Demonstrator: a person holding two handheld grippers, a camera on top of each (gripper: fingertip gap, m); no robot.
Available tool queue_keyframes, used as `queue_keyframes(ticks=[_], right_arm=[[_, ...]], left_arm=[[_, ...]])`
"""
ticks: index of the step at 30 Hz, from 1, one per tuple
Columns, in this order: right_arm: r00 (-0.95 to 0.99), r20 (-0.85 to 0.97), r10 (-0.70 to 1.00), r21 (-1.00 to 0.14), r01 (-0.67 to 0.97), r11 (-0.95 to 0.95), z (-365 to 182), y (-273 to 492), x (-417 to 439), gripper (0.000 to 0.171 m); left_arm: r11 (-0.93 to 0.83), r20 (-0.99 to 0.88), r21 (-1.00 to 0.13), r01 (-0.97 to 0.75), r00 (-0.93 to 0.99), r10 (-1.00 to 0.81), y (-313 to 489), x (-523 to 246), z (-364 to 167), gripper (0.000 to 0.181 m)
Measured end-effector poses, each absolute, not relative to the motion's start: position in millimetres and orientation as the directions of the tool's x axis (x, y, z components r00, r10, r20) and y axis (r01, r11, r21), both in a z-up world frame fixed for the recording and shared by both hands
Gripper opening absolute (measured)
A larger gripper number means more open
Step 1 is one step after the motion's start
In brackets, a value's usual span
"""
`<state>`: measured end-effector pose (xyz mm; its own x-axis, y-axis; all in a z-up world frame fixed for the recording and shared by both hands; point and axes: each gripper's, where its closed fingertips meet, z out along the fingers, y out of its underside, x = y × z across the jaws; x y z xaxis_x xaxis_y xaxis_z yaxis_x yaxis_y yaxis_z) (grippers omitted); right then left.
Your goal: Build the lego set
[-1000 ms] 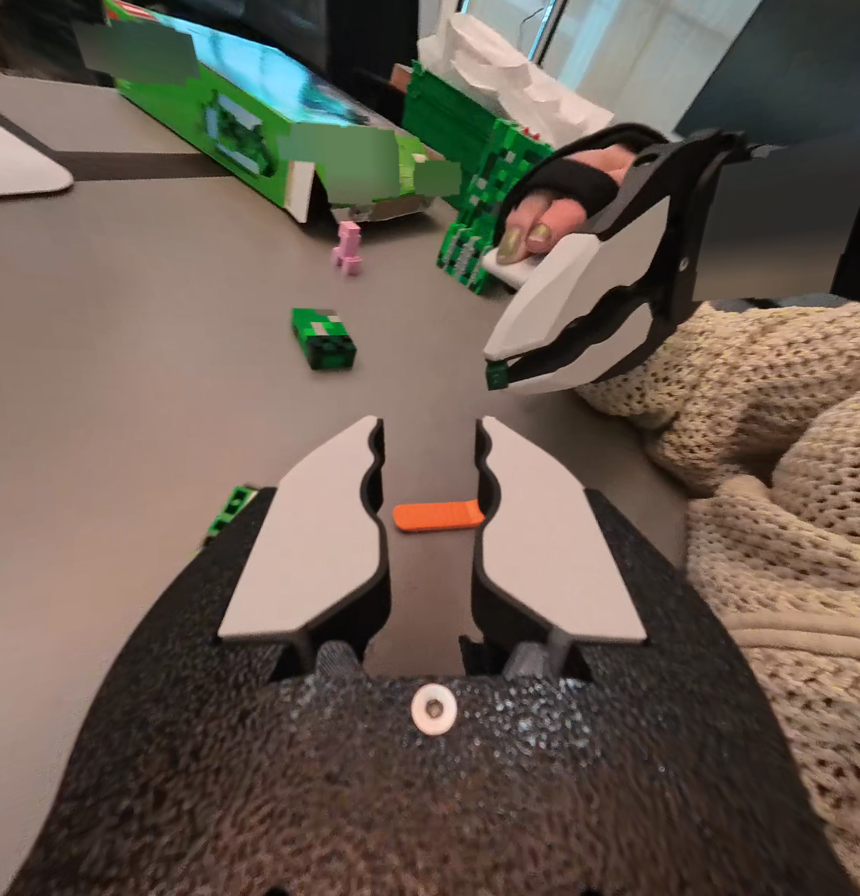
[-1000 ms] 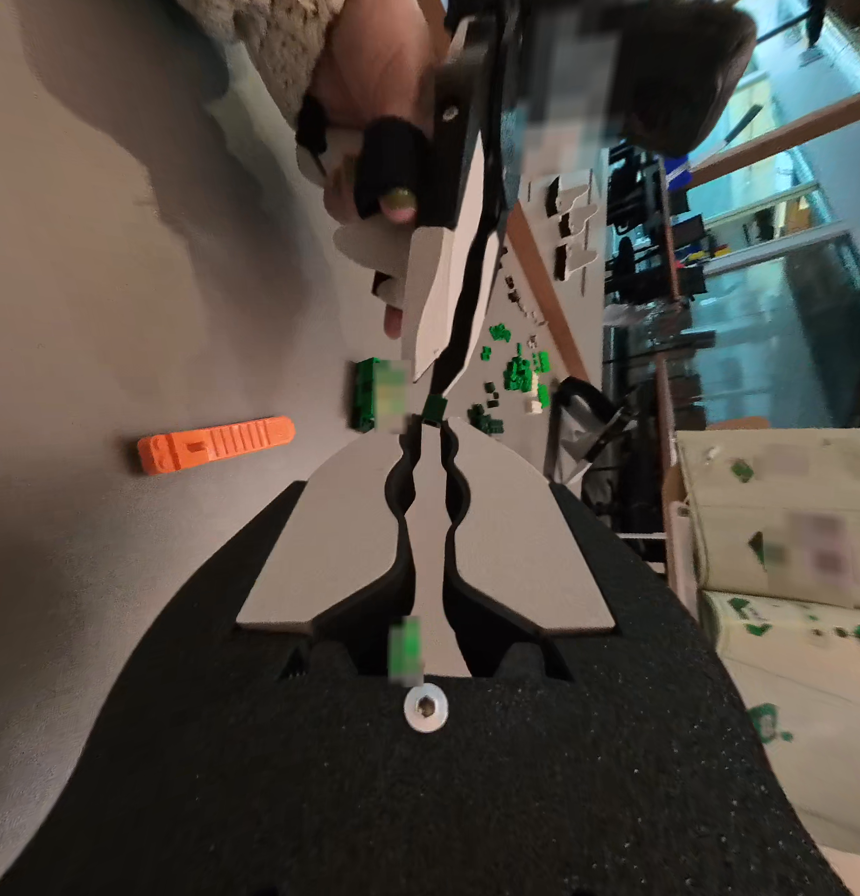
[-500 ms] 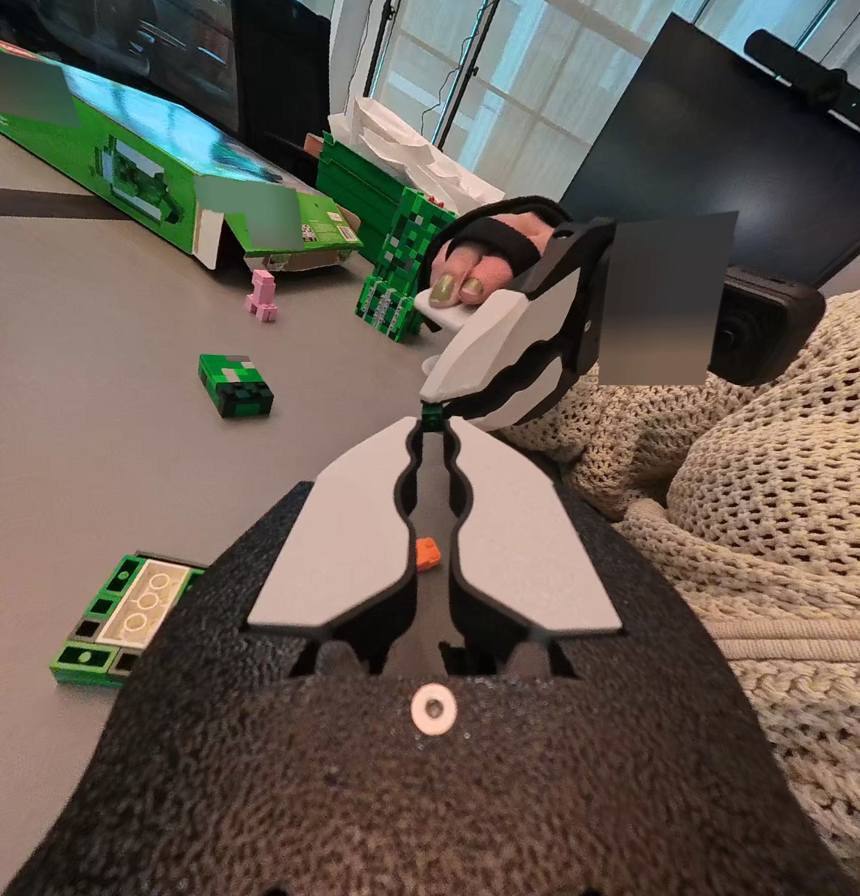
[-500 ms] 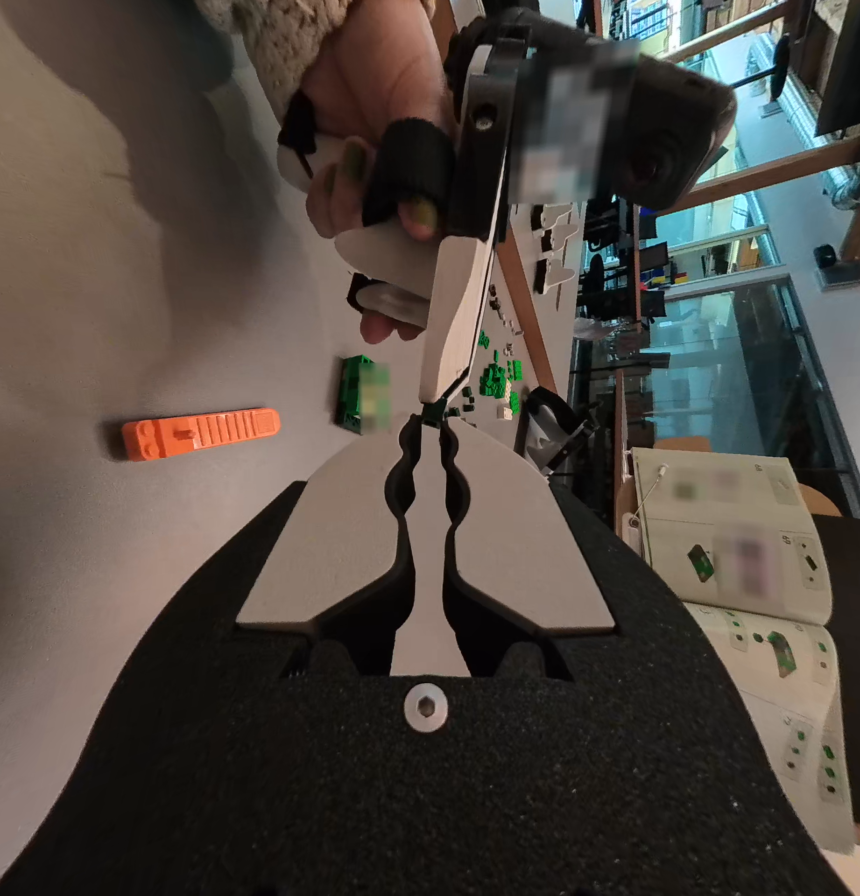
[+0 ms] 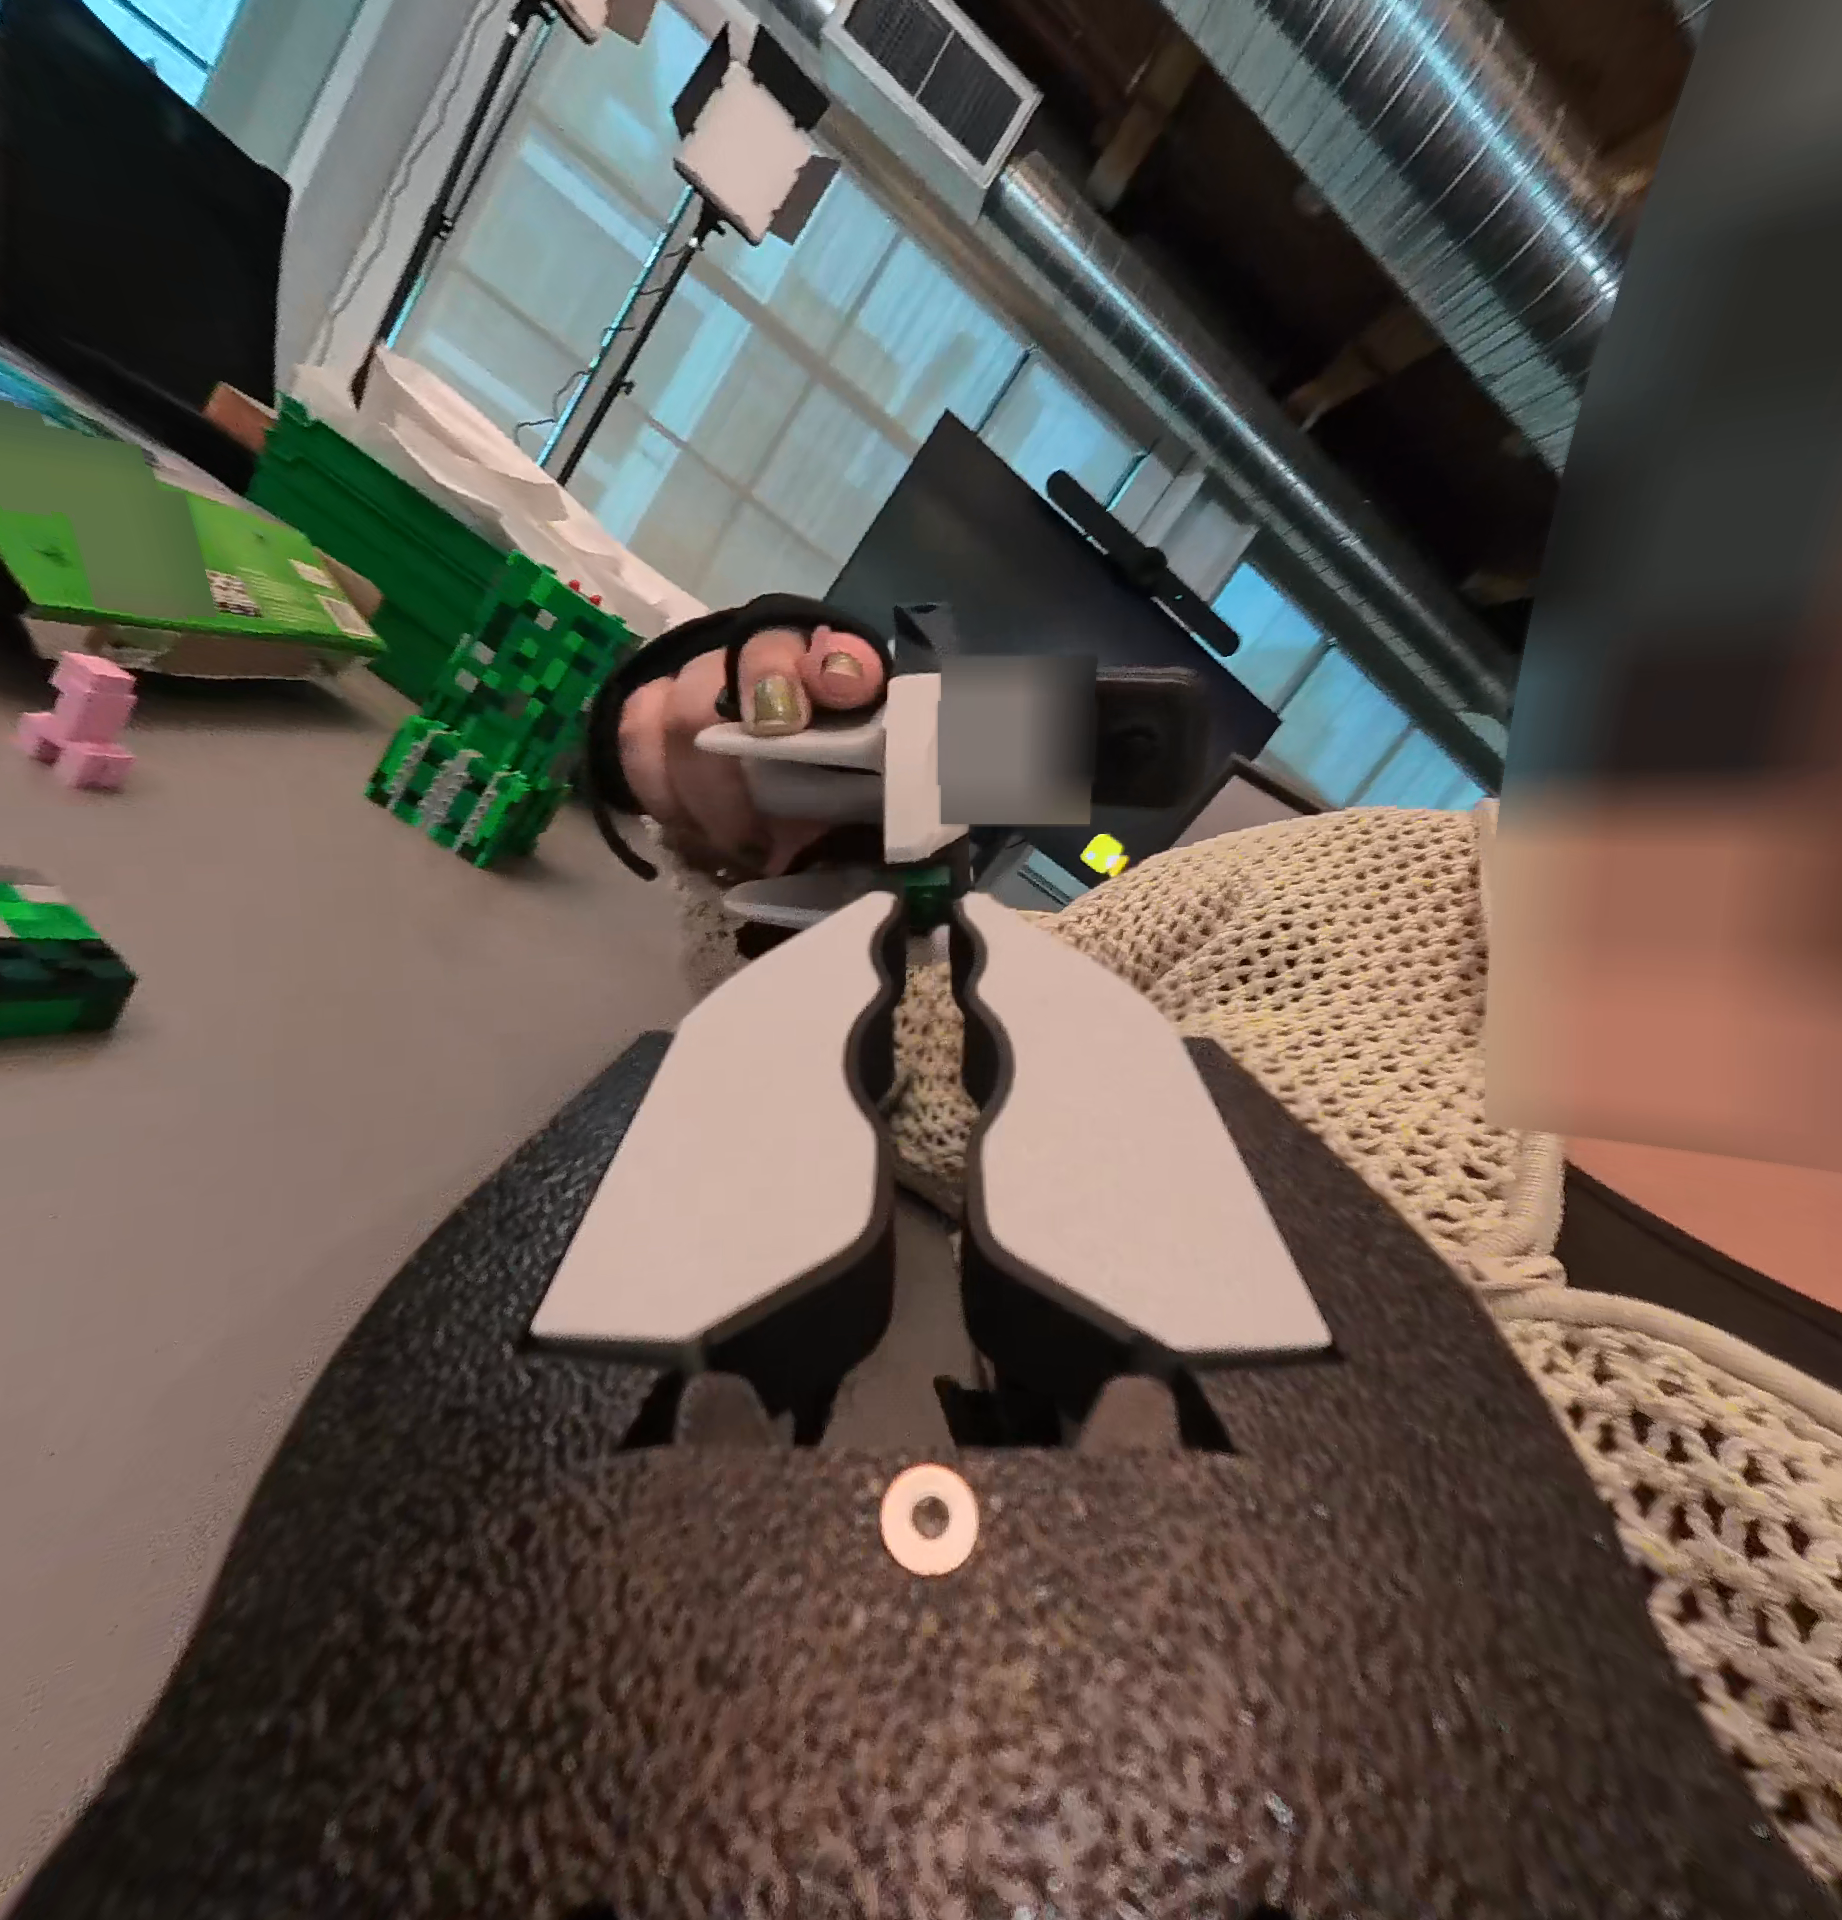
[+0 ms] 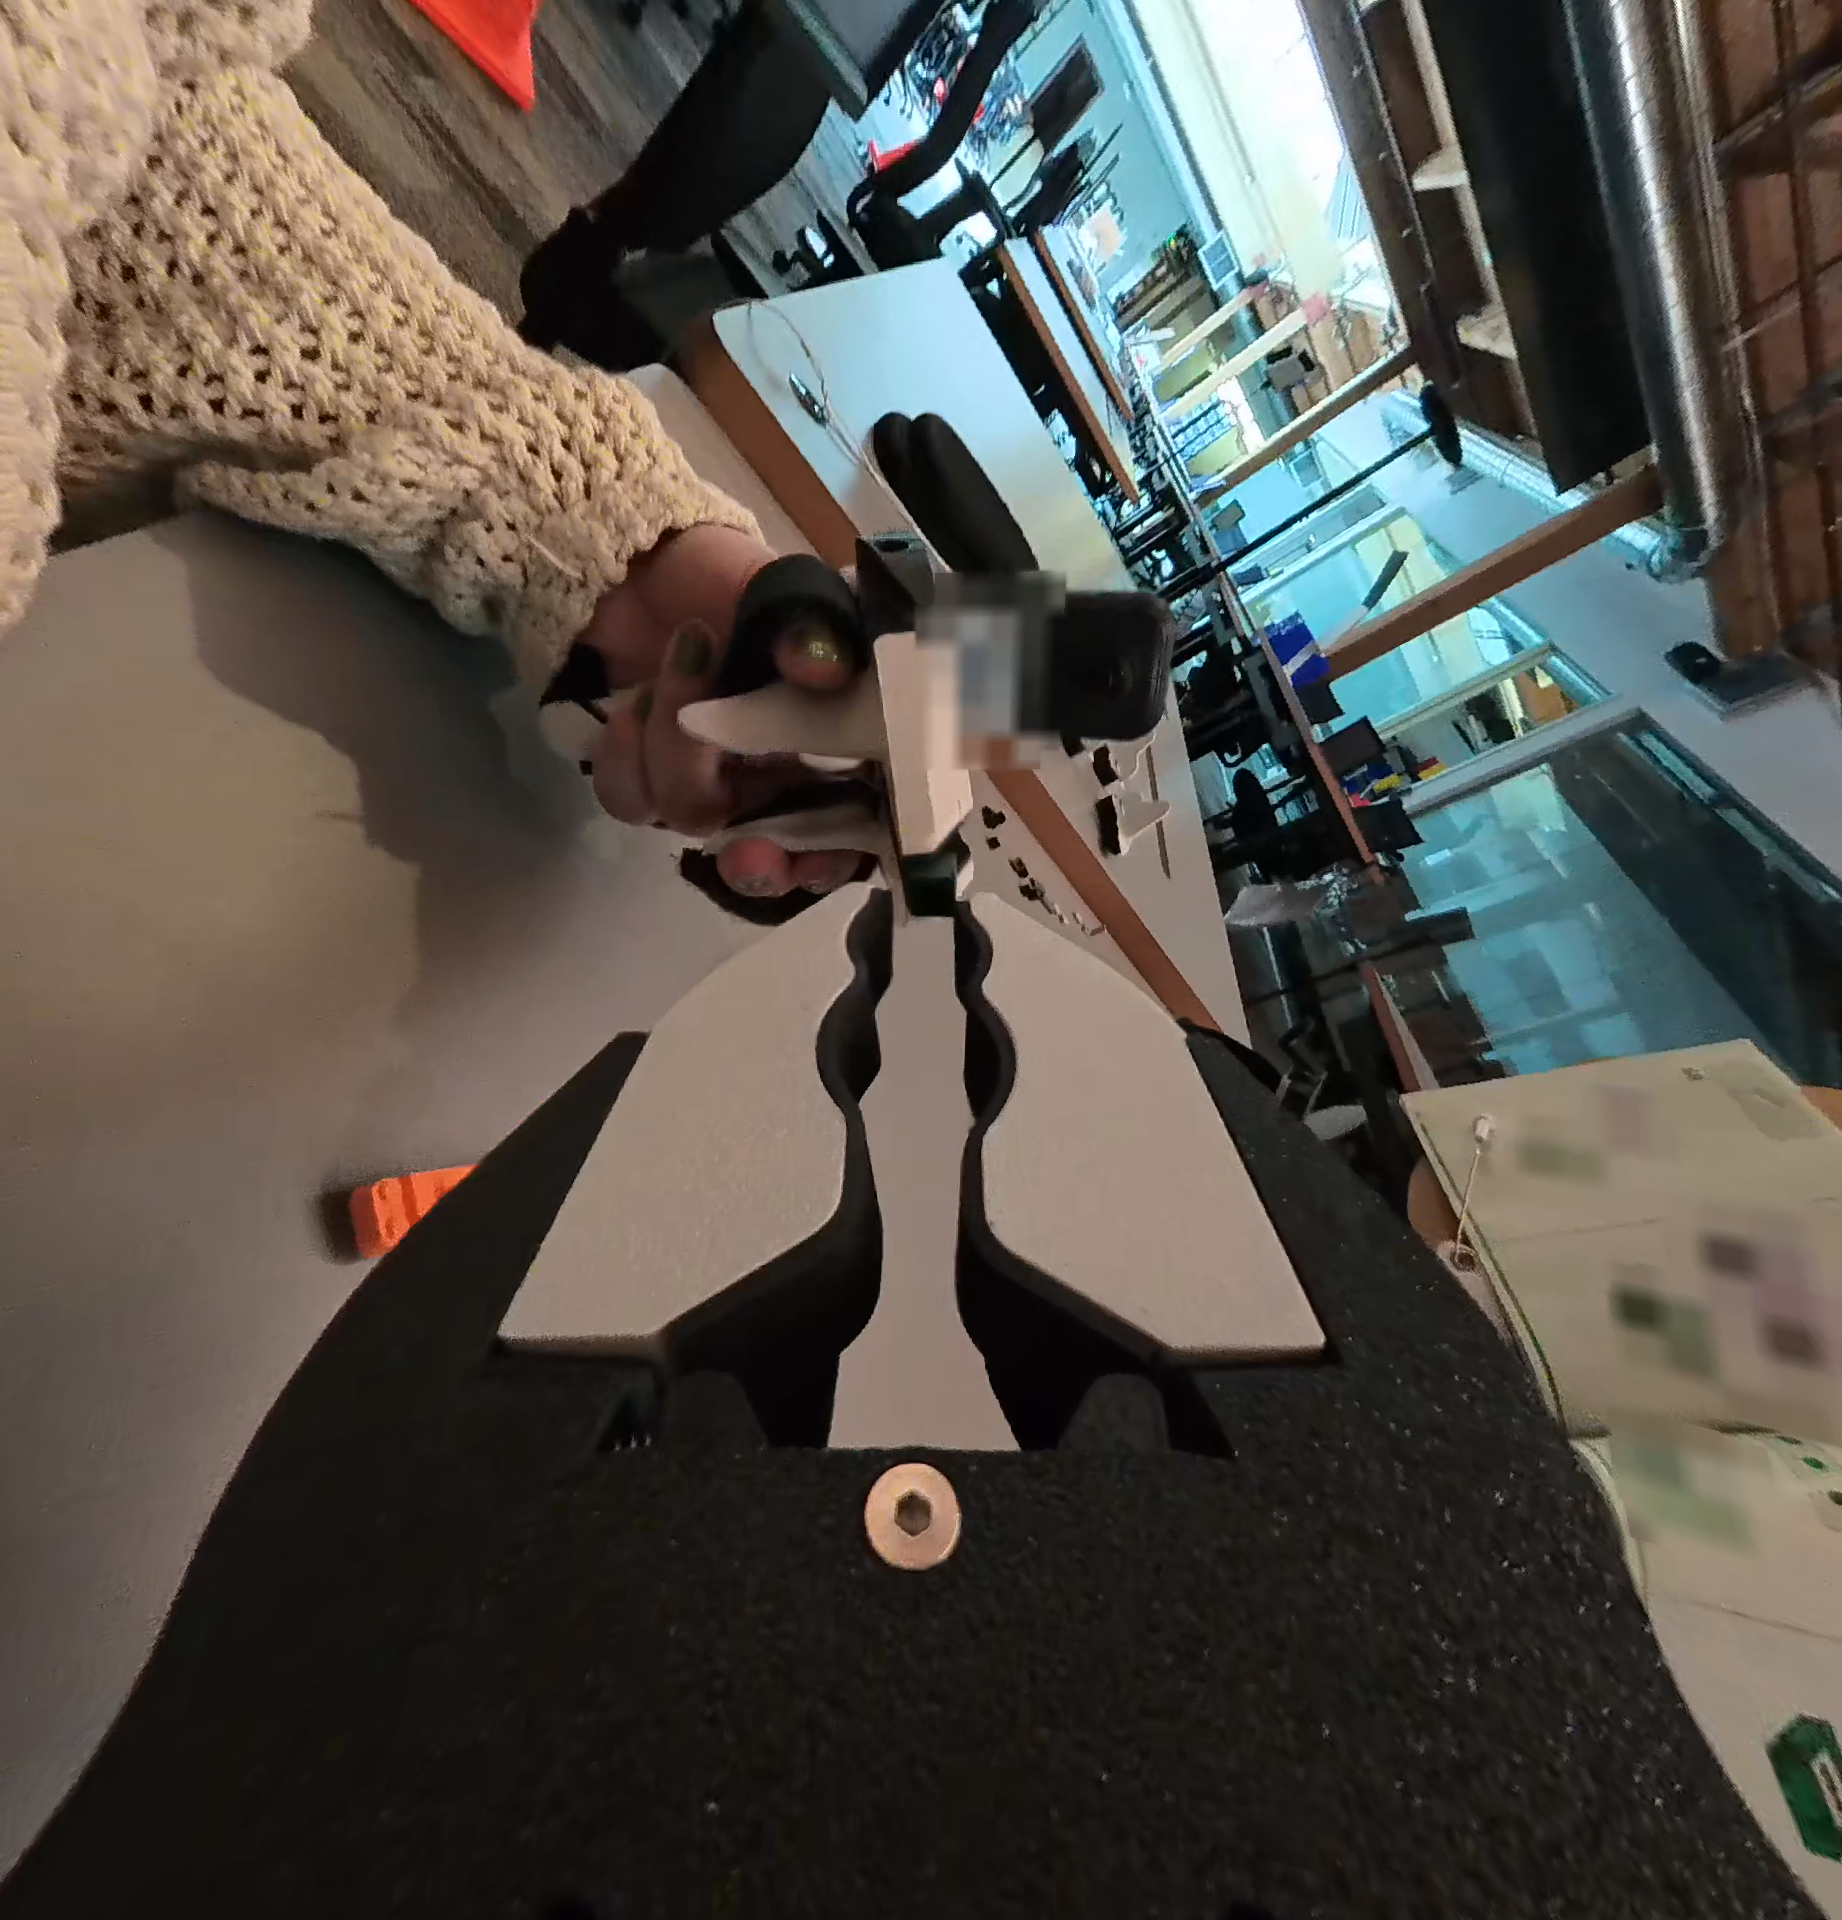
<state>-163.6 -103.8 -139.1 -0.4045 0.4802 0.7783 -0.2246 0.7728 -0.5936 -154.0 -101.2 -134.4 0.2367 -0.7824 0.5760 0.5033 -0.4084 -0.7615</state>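
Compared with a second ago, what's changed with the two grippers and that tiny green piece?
The left gripper went from open above the orange brick separator to lifted and shut on the small green brick, meeting the right gripper tip to tip. Both have tilted up off the table. The right jaws stayed clamped on that brick; the creeper model hasn't moved.

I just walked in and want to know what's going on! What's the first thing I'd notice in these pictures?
First you'd notice two grippers meeting tip to tip above the table, both pinching one tiny dark green lego piece: the left gripper from below in its own view, the right gripper opposite. Next, the blocky green lego figure standing on the grey table at the left, with a small pink figure farther left.
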Motion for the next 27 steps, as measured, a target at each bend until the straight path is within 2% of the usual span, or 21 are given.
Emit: queue_keyframes(ticks=[23,24,26,27], right_arm=[[-0.411,0.782,0.468,-0.584,-0.222,0.781,-139,-105,-164,0.008],[-0.411,0.784,0.465,-0.578,-0.210,0.789,-140,-104,-165,0.008],[-0.411,0.784,0.465,-0.569,-0.179,0.802,-144,-97,-166,0.008],[-0.416,0.777,0.472,-0.572,-0.153,0.806,-146,-93,-167,0.008]], left_arm=[[-0.413,0.578,-0.757,0.506,0.226,-0.784,-101,-152,-136,0.008],[-0.396,0.570,-0.774,0.494,0.272,-0.776,-99,-154,-139,0.016],[-0.354,0.532,-0.833,0.425,0.438,-0.725,-90,-164,-151,0.050],[-0.327,0.484,-0.873,0.361,0.558,-0.675,-85,-175,-161,0.059]])
